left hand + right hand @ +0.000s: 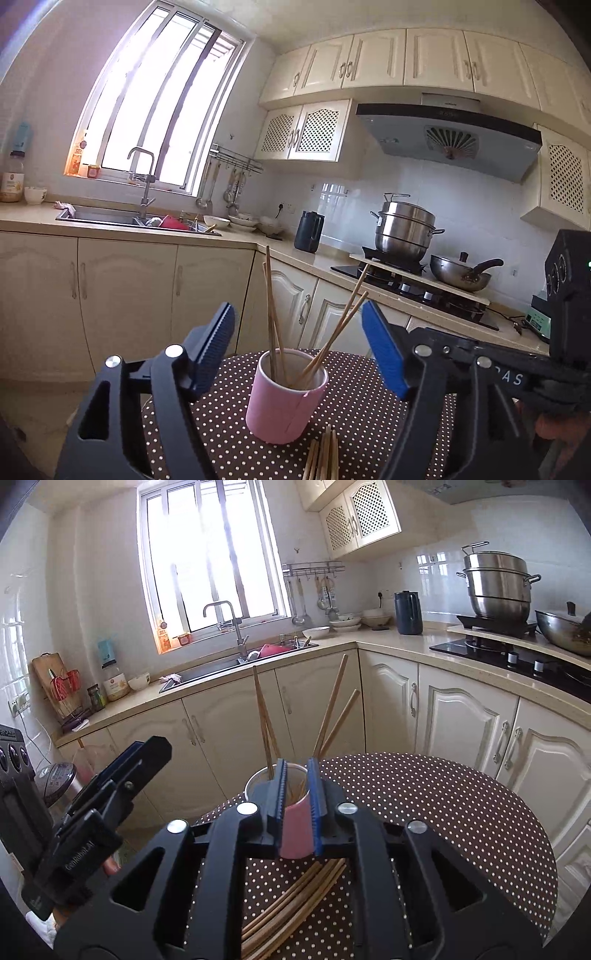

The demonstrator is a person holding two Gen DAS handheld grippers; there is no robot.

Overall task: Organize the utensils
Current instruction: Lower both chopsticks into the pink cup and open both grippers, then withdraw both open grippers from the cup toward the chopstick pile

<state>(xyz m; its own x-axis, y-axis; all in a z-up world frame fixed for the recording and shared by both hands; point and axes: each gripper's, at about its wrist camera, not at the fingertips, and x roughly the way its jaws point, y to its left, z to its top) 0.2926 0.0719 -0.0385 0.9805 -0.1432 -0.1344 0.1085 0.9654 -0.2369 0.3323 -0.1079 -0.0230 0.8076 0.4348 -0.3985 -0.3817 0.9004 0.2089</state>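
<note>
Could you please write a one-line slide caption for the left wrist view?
Open left gripper faces a pink cup holding four chopsticks on the polka-dot table.

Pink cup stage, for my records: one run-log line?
pink cup: four chopsticks inside | loose chopsticks: on table | left claw: open | right claw: open, empty

- Strong daylight pours through the barred white-framed kitchen window, blown out to pure glare in both views.
- Fisheye lenses bend the cream wall cabinets and darken the corners.
- Near black gripper frames look slightly soft.
</note>
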